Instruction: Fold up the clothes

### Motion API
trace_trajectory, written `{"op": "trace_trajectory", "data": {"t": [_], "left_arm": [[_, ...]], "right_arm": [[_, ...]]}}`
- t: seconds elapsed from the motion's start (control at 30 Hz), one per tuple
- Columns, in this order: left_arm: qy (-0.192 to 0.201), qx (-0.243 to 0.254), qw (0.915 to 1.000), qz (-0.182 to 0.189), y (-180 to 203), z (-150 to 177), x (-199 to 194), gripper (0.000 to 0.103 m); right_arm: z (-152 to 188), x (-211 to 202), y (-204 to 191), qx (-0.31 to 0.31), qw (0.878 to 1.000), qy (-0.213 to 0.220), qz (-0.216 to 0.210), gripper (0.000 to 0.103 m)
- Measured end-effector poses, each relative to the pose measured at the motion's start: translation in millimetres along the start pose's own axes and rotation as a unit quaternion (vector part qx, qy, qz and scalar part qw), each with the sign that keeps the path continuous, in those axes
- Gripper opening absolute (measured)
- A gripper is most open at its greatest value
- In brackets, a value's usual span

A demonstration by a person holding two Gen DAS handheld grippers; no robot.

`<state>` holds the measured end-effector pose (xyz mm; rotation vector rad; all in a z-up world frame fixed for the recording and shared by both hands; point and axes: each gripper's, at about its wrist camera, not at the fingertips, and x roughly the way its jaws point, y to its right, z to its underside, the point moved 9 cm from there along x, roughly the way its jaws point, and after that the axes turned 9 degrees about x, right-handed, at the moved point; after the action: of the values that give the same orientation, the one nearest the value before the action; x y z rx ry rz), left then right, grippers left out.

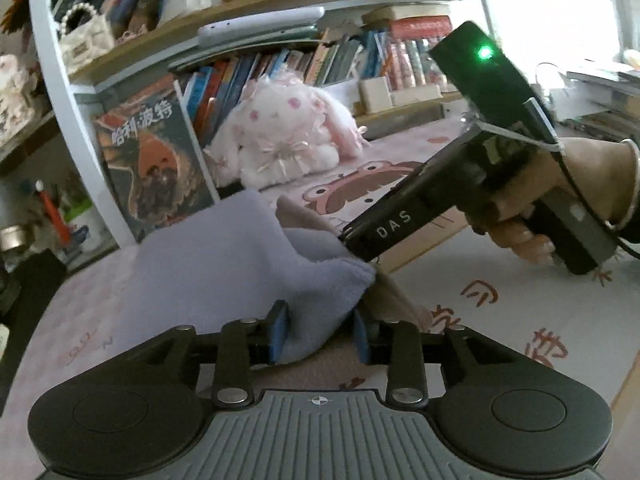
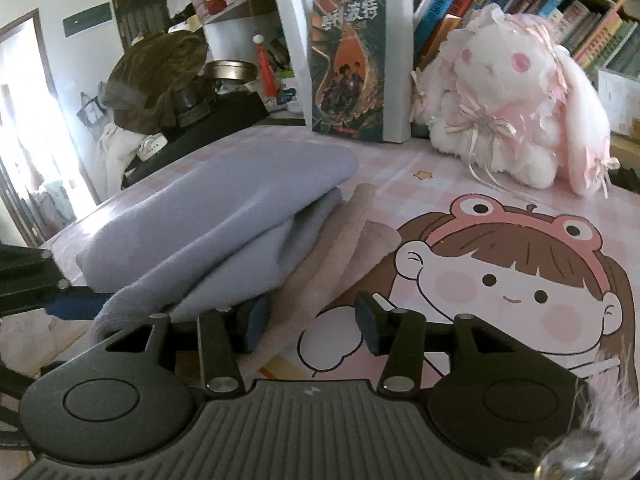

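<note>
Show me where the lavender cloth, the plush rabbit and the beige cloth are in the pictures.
lavender cloth [image 2: 224, 216], right wrist view, on its upper folded layer.
plush rabbit [image 2: 492, 68], right wrist view, on its white face.
beige cloth [image 2: 344, 248], right wrist view, on the part beside the lavender one.

black right gripper [image 1: 362, 246] marked "das", green light, silver bracelet [image 1: 624, 184] on wrist.

Lavender cloth [image 2: 224, 216] over beige cloth [image 2: 340, 248] on pink-checked cartoon-girl mat [image 2: 460, 184]; pink-white plush rabbit [image 2: 508, 120].

Home bedroom: bookshelf [image 1: 248, 36], plush rabbit [image 2: 516, 120]
</note>
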<state>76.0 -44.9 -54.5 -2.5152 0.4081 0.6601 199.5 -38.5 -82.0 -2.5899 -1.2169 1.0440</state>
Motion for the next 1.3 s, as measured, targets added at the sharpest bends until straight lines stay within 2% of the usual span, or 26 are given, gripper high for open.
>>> {"op": "trace_trajectory", "data": {"t": [0.1, 0.2, 0.3, 0.47, 0.57, 0.63, 0.7, 0.77, 0.9, 1.0, 1.1, 1.13, 1.17, 1.23, 1.3], "left_arm": [[0.019, -0.012, 0.9995, 0.022, -10.5, -7.6, -14.2, 0.044], [0.042, -0.010, 0.9990, 0.012, -24.2, -15.5, -31.9, 0.047], [0.073, -0.029, 0.9969, -0.002, -48.9, -24.5, -52.1, 0.047], [0.113, -0.099, 0.9884, -0.022, -92.2, -25.6, -62.2, 0.047], [0.067, -0.122, 0.9899, -0.029, -102.4, -6.8, -31.6, 0.047], [0.007, -0.094, 0.9946, -0.045, -98.0, 12.4, -8.1, 0.047], [0.005, -0.040, 0.9974, -0.059, -85.6, 20.5, -4.3, 0.047], [0.004, -0.013, 0.9973, -0.073, -78.9, 22.4, -6.8, 0.047], [0.007, -0.016, 0.9971, -0.074, -78.6, 24.5, -7.4, 0.047], [0.011, -0.017, 0.9972, -0.071, -79.1, 26.5, -6.4, 0.046], [0.013, -0.018, 0.9972, -0.072, -77.9, 28.6, -7.8, 0.046], [0.014, -0.019, 0.9972, -0.071, -77.4, 29.1, -8.8, 0.046], [0.015, -0.019, 0.9973, -0.069, -77.0, 29.4, -9.5, 0.046], [0.015, -0.021, 0.9975, -0.066, -77.3, 29.6, -9.8, 0.046], [0.016, -0.024, 0.9977, -0.062, -77.6, 30.2, -10.0, 0.046]], "right_arm": [[-1.2, -4.4, 6.1, 0.033, 0.999, -0.002, -0.017, 0.051], [-9.7, -16.1, 12.5, 0.083, 0.995, 0.006, -0.050, 0.052], [-20.3, -27.9, 15.5, 0.116, 0.990, 0.024, -0.075, 0.048], [-34.4, -38.8, 19.2, 0.169, 0.978, 0.044, -0.110, 0.044], [-37.8, -26.6, 19.4, 0.209, 0.970, 0.031, -0.121, 0.044], [-38.6, -13.6, 20.7, 0.235, 0.964, 0.016, -0.121, 0.044], [-38.8, -0.7, 24.1, 0.252, 0.961, 0.006, -0.114, 0.043], [-40.5, 10.3, 28.1, 0.263, 0.959, 0.003, -0.104, 0.034], [-44.3, 28.6, 30.3, 0.272, 0.958, -0.005, -0.085, 0.022], [-44.2, 46.3, 19.3, 0.234, 0.971, -0.021, -0.055, 0.017], [-48.0, 54.9, 10.0, 0.193, 0.981, -0.022, -0.029, 0.015], [-48.9, 54.5, 8.6, 0.188, 0.982, -0.020, -0.026, 0.012], [-50.8, 49.4, 8.1, 0.180, 0.983, -0.006, -0.021, 0.005], [-55.3, 37.6, 7.0, 0.162, 0.986, 0.025, -0.013, 0.005], [-65.1, 13.8, 5.1, 0.157, 0.984, 0.080, -0.022, 0.005]]}}
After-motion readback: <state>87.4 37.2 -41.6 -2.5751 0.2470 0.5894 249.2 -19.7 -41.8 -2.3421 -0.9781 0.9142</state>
